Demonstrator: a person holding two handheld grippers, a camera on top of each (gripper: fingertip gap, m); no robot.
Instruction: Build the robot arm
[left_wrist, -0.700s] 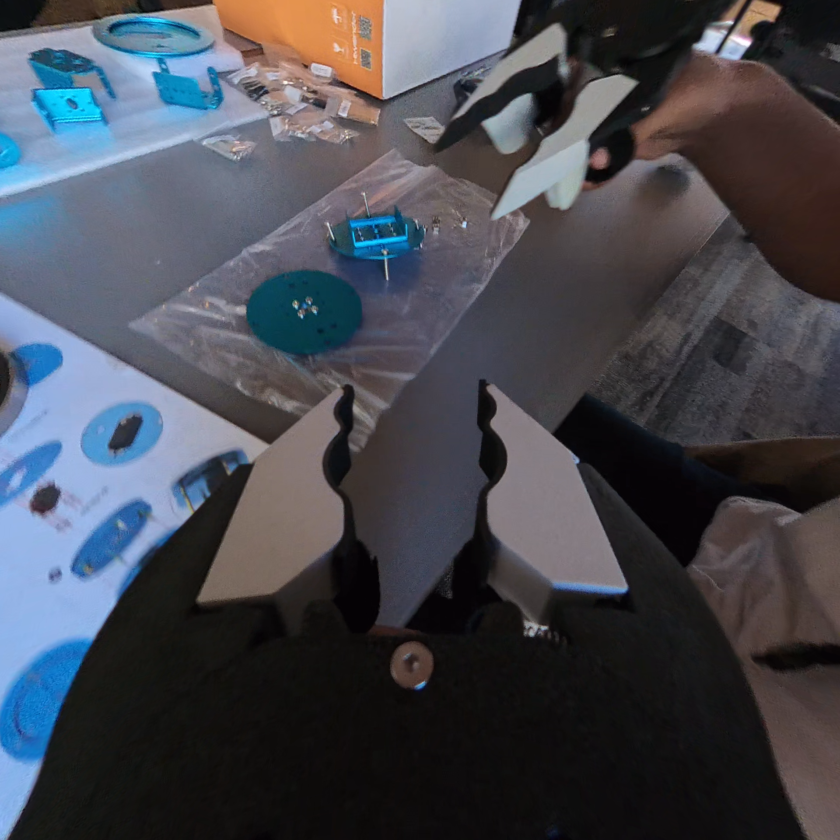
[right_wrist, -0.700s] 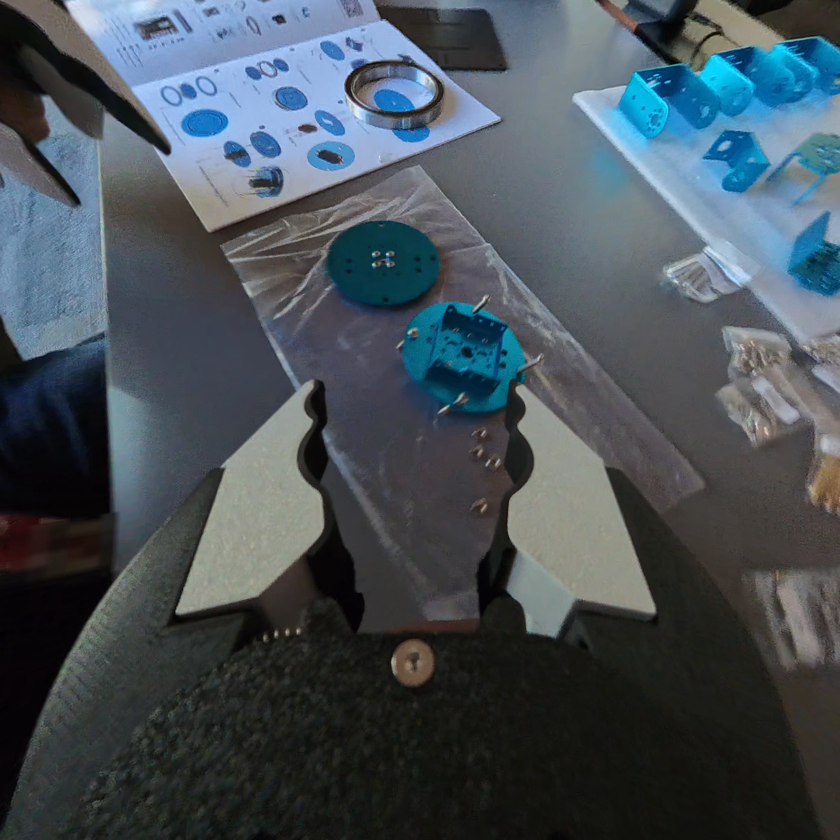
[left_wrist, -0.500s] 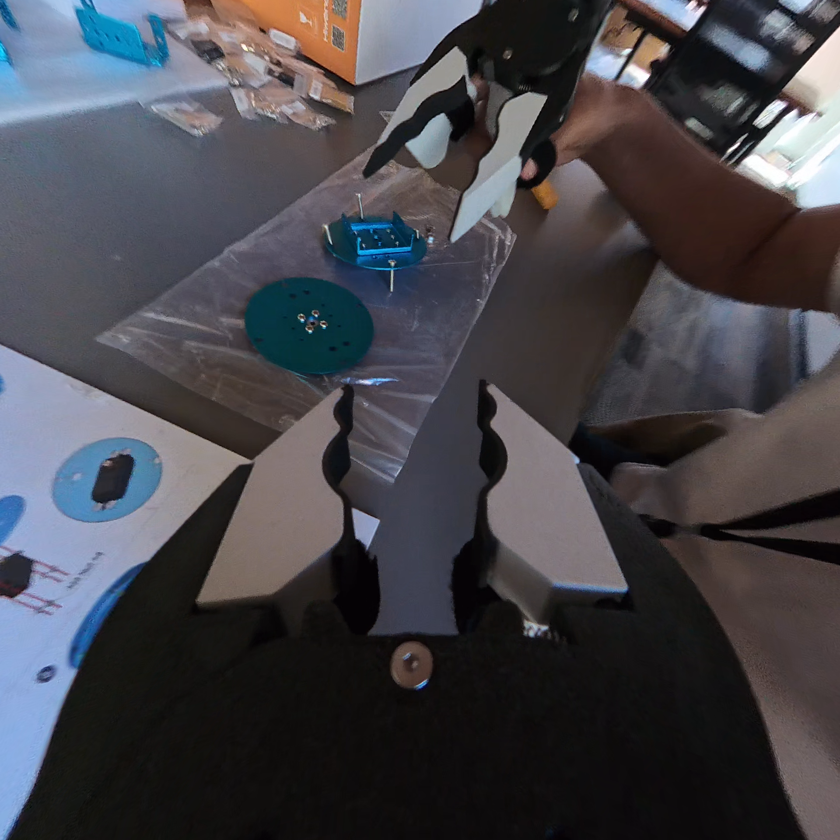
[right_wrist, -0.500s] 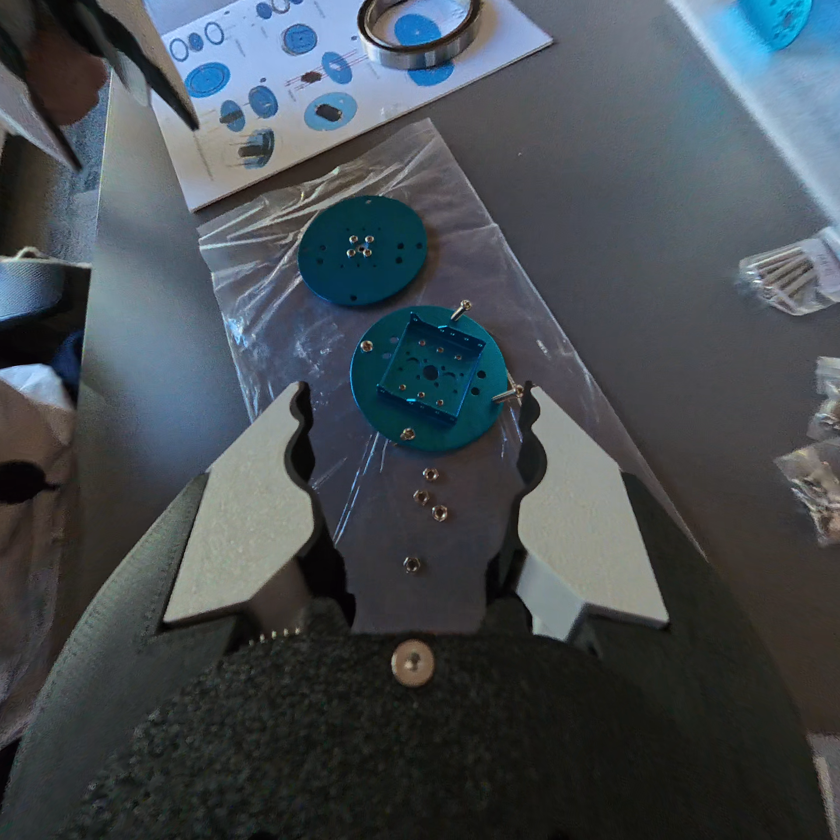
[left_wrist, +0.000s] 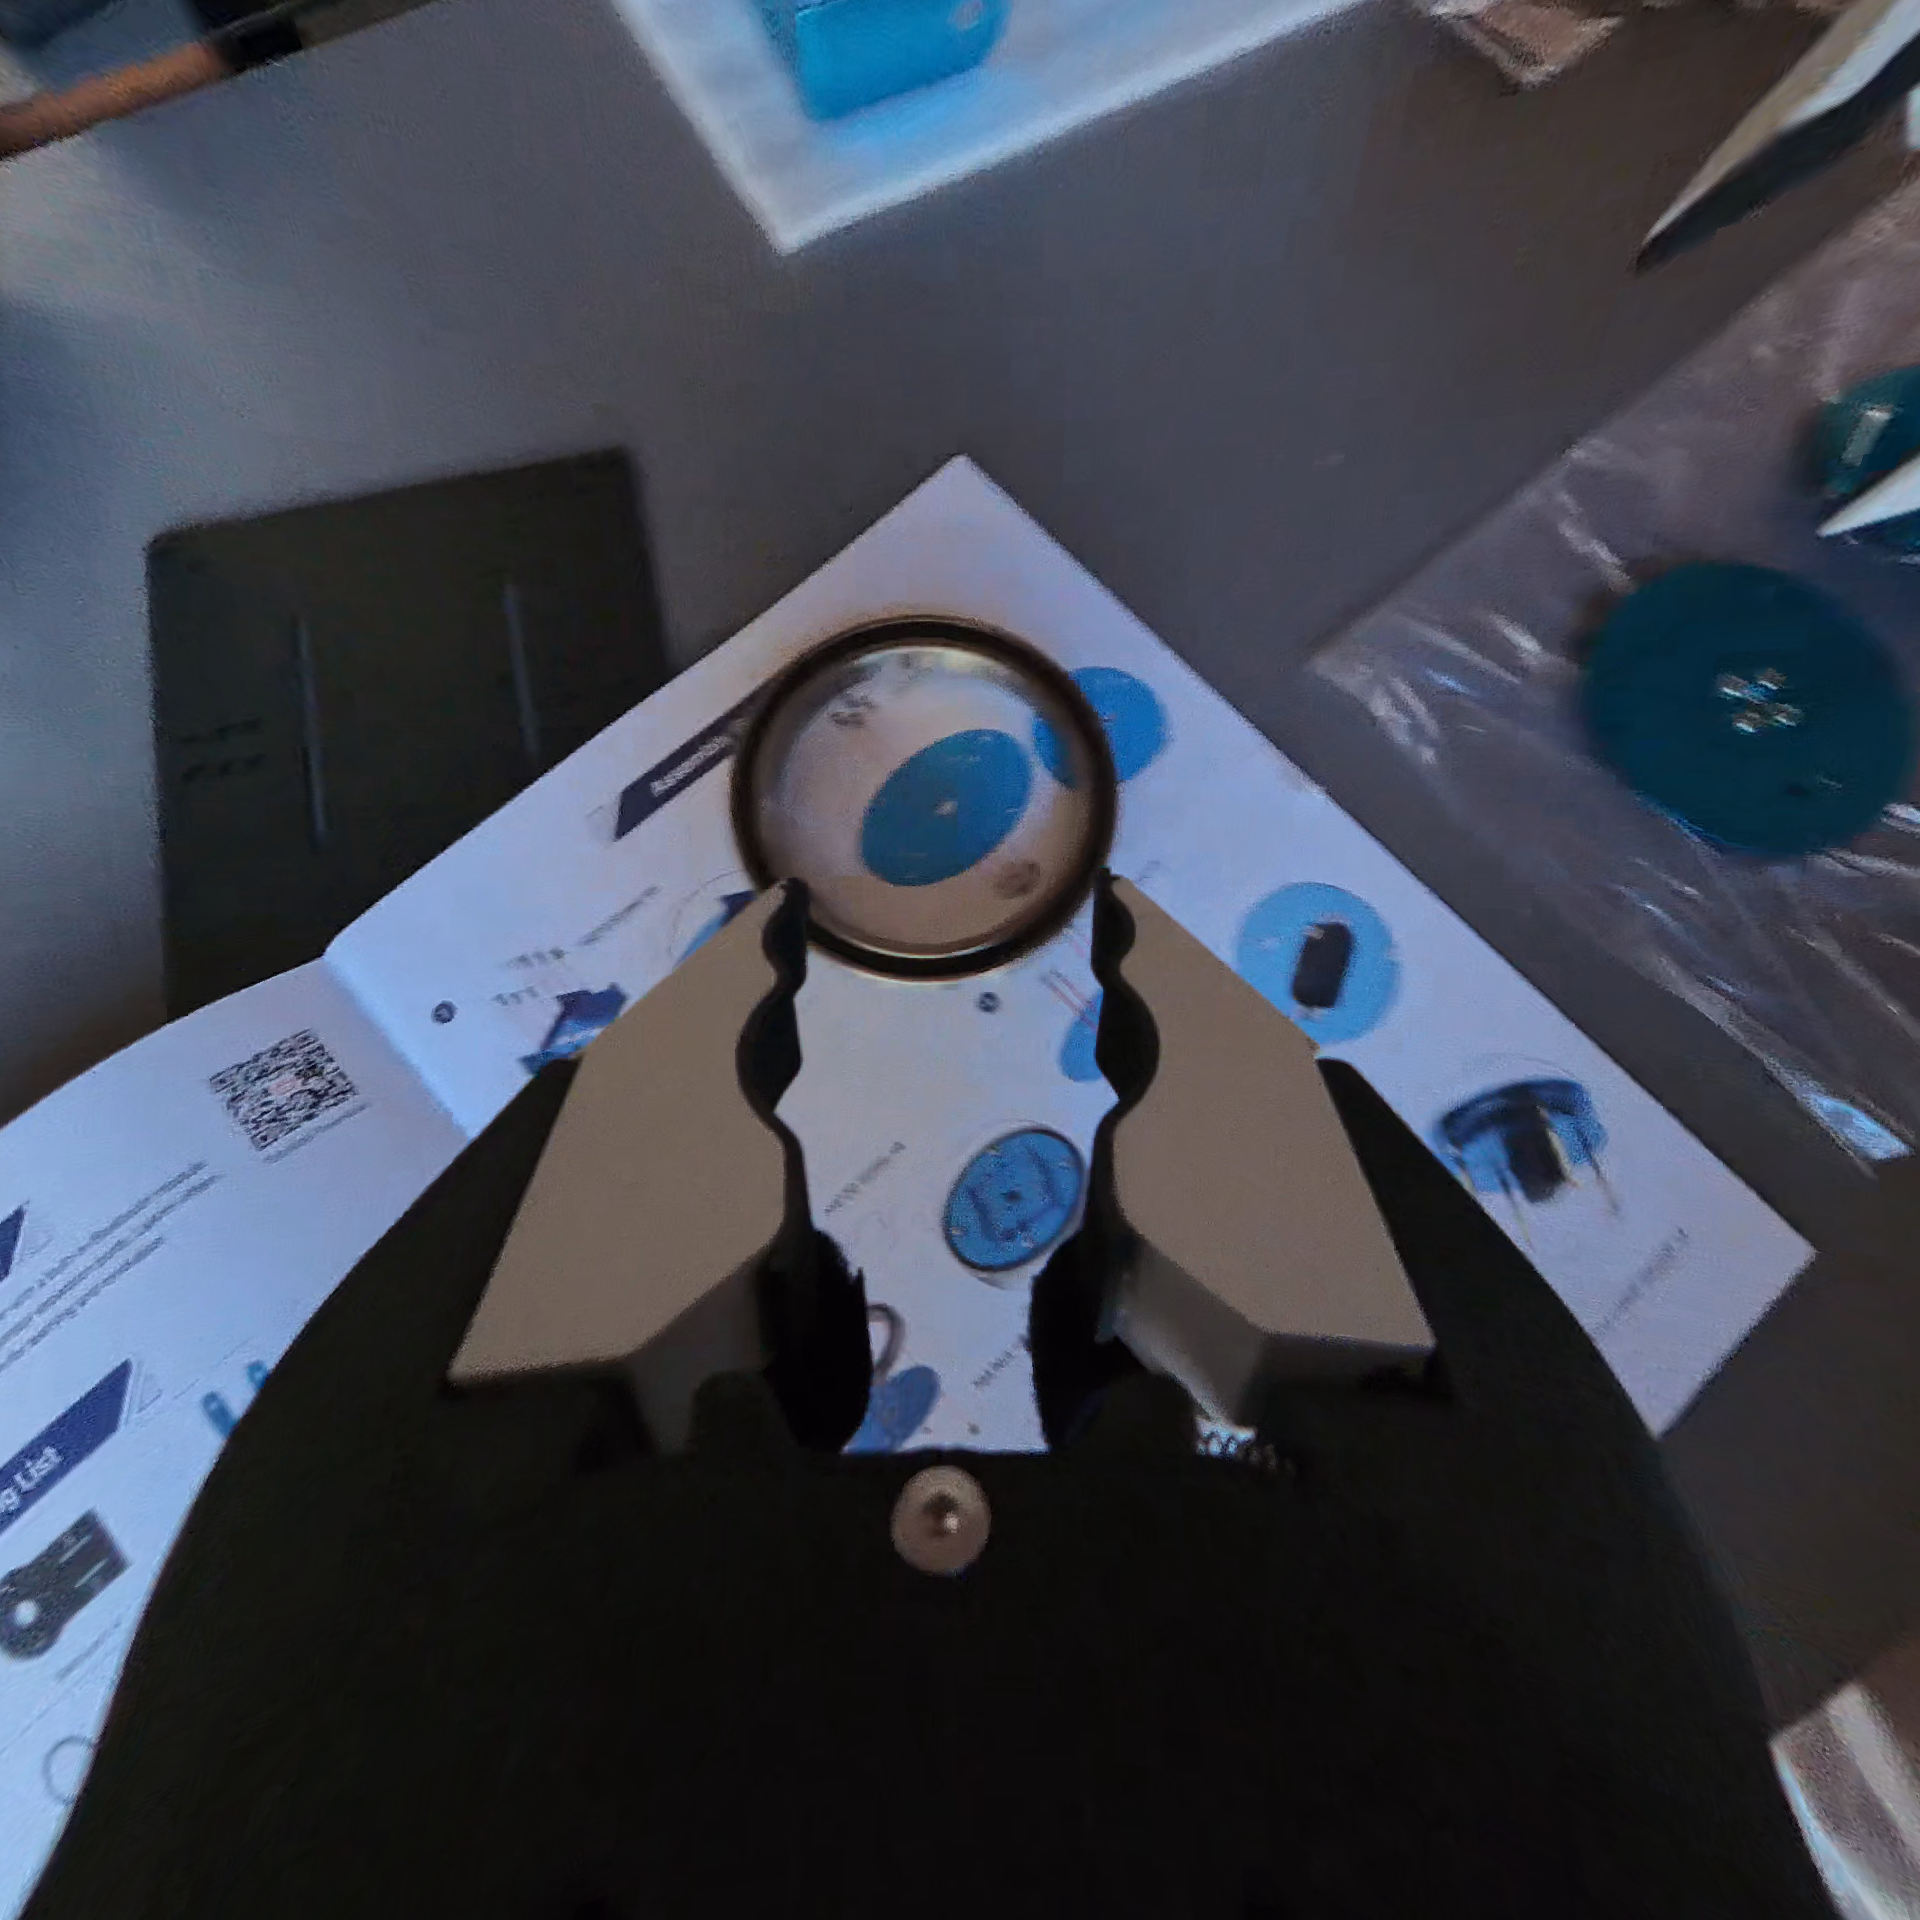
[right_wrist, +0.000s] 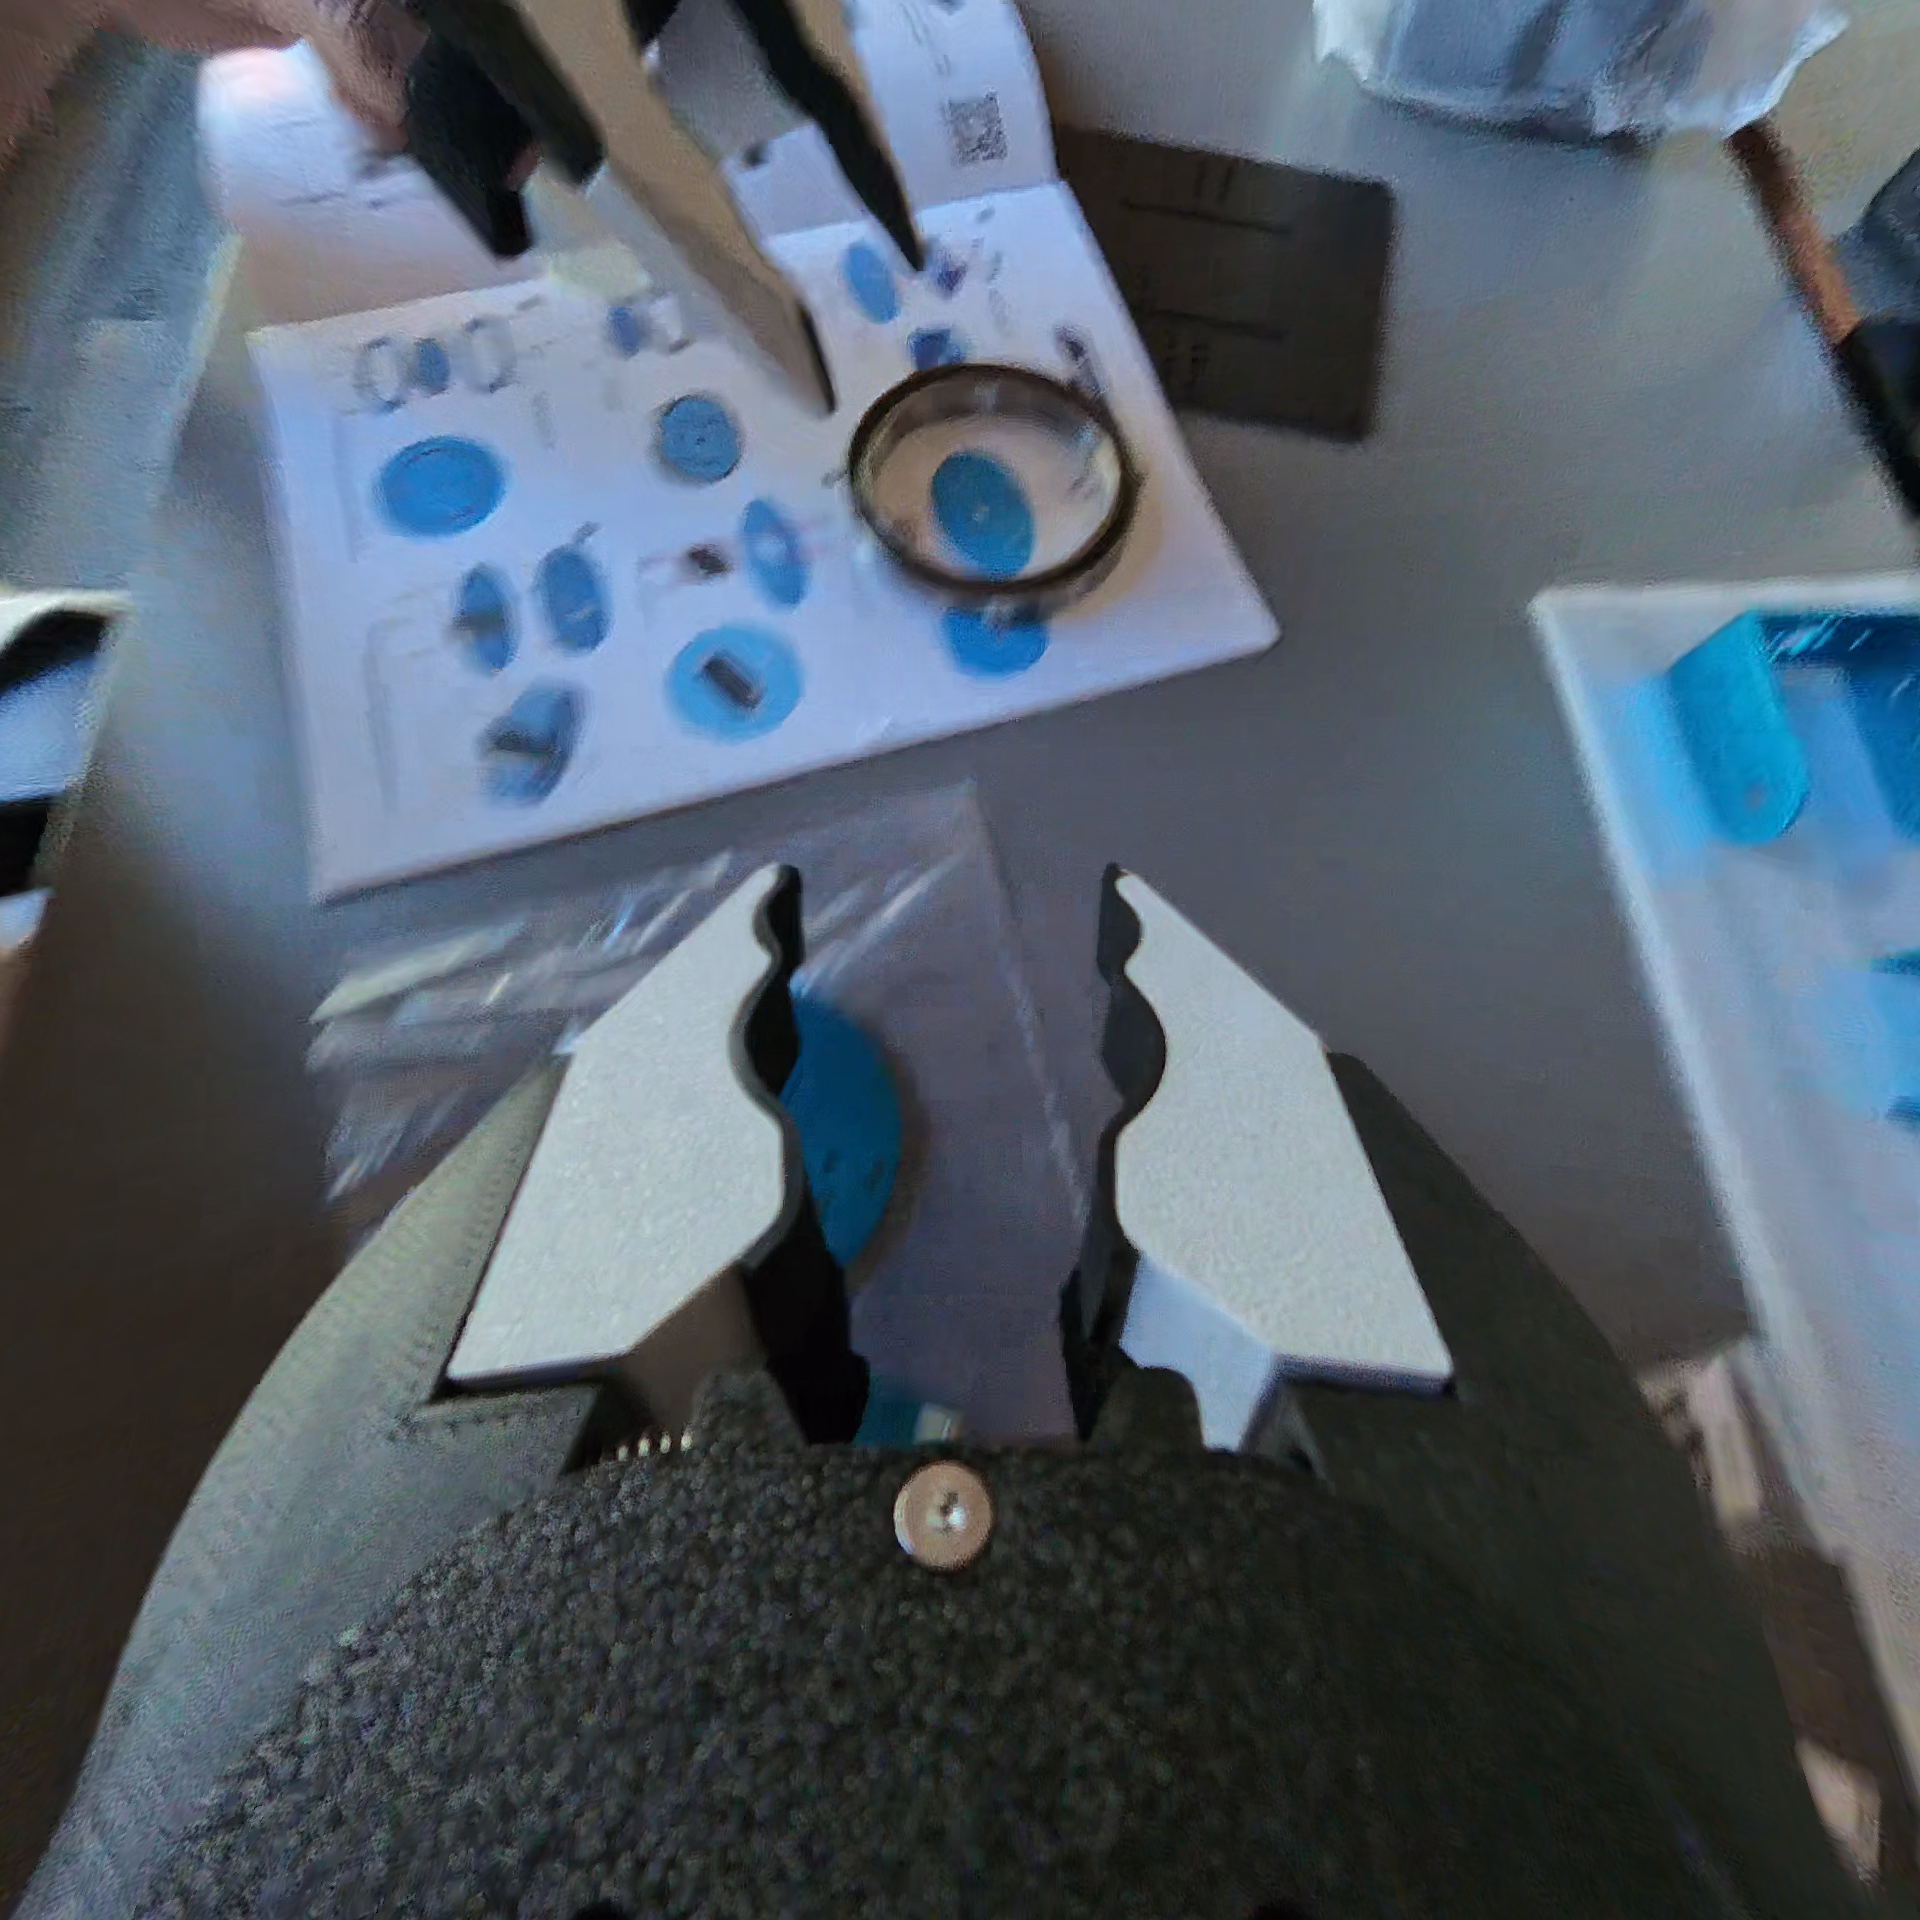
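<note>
A metal ring (left_wrist: 914, 639) lies on an open instruction booklet (left_wrist: 1247, 831). My left gripper (left_wrist: 948, 883) is open and empty, its tips just at the ring's near edge, one on each side. In the right wrist view the ring (right_wrist: 987, 587) shows with the left gripper (right_wrist: 868, 327) right beside it, held by a hand. My right gripper (right_wrist: 948, 878) is open and empty over a clear plastic sheet (right_wrist: 935, 831). A blue disc (right_wrist: 842, 1122) lies under its left finger. A dark teal disc (left_wrist: 1745, 717) lies on that sheet (left_wrist: 1558, 779).
A black flat pad (left_wrist: 395, 707) lies beyond the booklet and shows again in the right wrist view (right_wrist: 1236, 281). A white tray (right_wrist: 1621, 790) with blue metal brackets (right_wrist: 1725, 748) stands at the right. The grey table (right_wrist: 1351, 831) lies between them.
My left gripper has swung left from the plastic sheet to over the ring on the booklet. My right gripper has moved forward over the discs. Both stay open.
</note>
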